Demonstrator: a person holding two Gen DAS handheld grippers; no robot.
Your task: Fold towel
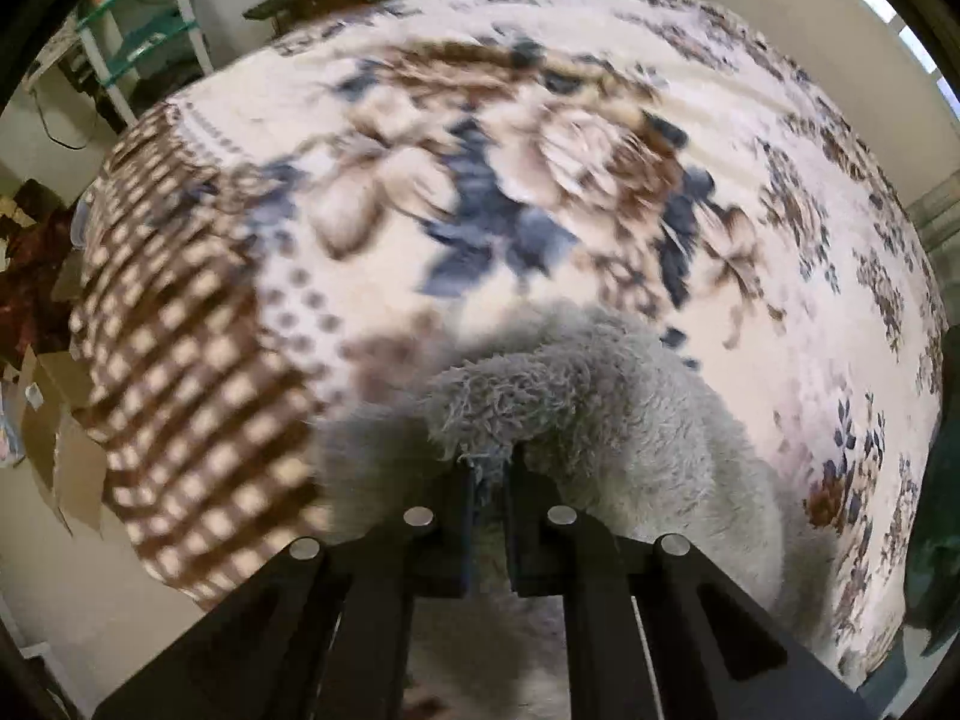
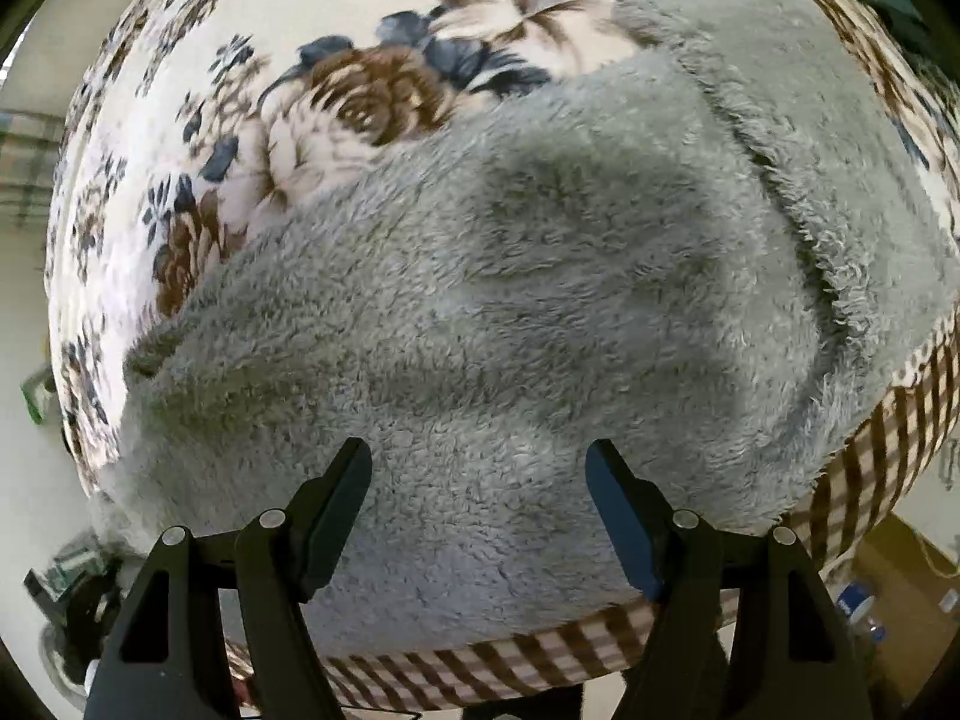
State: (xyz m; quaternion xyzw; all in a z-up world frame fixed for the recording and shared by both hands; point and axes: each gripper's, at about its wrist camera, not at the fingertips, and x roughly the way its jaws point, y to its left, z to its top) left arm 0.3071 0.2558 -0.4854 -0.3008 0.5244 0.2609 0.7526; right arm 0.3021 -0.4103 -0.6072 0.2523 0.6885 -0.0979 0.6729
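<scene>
A fluffy grey towel (image 2: 510, 276) lies rumpled on a bed with a floral blanket (image 2: 180, 138). In the right wrist view it fills most of the frame, with one layer folded over another along a ridge at the right. My right gripper (image 2: 479, 468) hovers open just above the towel near the bed's checked border, nothing between its fingers. In the left wrist view my left gripper (image 1: 489, 462) is shut on a bunched edge of the towel (image 1: 528, 396), lifted above the blanket; the rest hangs below it.
The floral blanket (image 1: 540, 150) covers the whole bed, with a brown checked border (image 1: 180, 360) at its edge. Beyond the bed stand a shelf unit (image 1: 144, 30), cardboard pieces (image 1: 54, 438) on the floor and a cardboard box (image 2: 894, 600).
</scene>
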